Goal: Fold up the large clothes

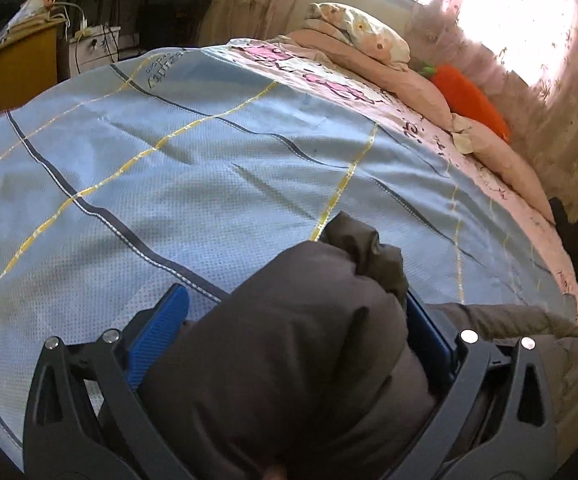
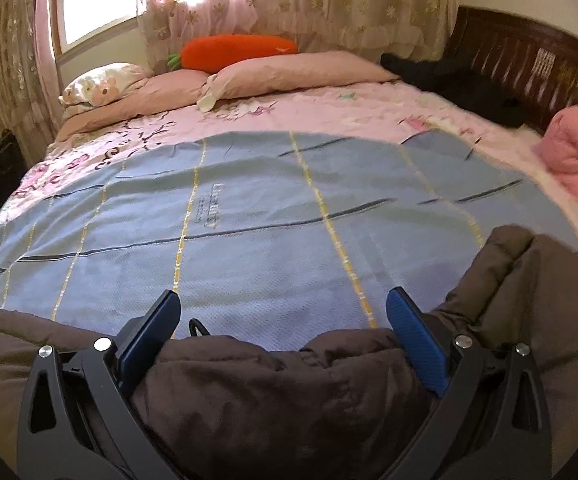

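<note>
Left tool point(image 1: 289, 312): we see its blue pads wide apart with a thick bunch of the brown coat point(image 1: 289, 360) filling the gap; the coat seems gripped, though we cannot confirm the pressure.
Right tool point(image 2: 283, 316): pads equally wide; the coat point(image 2: 273, 392) lies low between them, near the hinge, with the tips bare. We cannot tell whether it is held.
Coat position: at the near edge of the bed, on the blue sheet point(image 2: 249, 240), directly under both tools.
Key relation: we judge the coat's long axis to run sideways along that edge, from one tool to the other; open sheet lies ahead, so a fold would carry forward. Neither tool is clearly nearer.
Count: one coat, two tools, one blue sheet.
Far end: pillows point(image 2: 289, 72), one carrot cushion point(image 2: 237, 52), window beyond.
</note>
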Motion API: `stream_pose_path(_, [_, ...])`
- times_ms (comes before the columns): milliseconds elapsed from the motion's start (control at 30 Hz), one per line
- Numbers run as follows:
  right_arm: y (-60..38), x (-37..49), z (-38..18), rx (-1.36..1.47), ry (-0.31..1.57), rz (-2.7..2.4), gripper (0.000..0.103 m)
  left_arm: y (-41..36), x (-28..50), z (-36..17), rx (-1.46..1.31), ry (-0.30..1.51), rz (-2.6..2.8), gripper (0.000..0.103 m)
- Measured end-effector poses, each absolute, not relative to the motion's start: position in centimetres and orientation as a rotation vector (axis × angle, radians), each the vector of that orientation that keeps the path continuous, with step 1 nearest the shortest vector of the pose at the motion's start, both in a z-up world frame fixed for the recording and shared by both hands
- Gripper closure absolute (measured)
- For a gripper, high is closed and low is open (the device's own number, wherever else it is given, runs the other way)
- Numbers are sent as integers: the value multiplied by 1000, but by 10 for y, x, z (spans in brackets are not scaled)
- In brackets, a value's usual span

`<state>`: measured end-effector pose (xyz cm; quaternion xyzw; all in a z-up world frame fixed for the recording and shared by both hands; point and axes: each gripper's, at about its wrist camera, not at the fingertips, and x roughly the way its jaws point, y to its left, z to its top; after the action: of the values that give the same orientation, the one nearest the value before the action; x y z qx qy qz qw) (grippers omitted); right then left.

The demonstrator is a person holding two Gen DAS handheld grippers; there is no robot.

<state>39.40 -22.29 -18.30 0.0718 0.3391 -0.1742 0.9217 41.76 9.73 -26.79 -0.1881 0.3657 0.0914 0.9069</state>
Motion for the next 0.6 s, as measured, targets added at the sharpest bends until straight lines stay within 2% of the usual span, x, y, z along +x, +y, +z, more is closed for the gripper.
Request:
stream_pose_path(100, [-185,371,-151,55,531,-232,1,95,418,-271,-378,747,188,2])
stream_pose_path(267, [-149,378,-157,-257,552,-158,1,96,417,-271,-377,749,186,2])
stream_pose_path(467, [-288,388,-190,217,806,-270,1,98,414,-271,-413,736,150,2])
stream_pose_path(600, [-310,378,-191,98,786,-376,1,97,412,-270,-415,731,140,2])
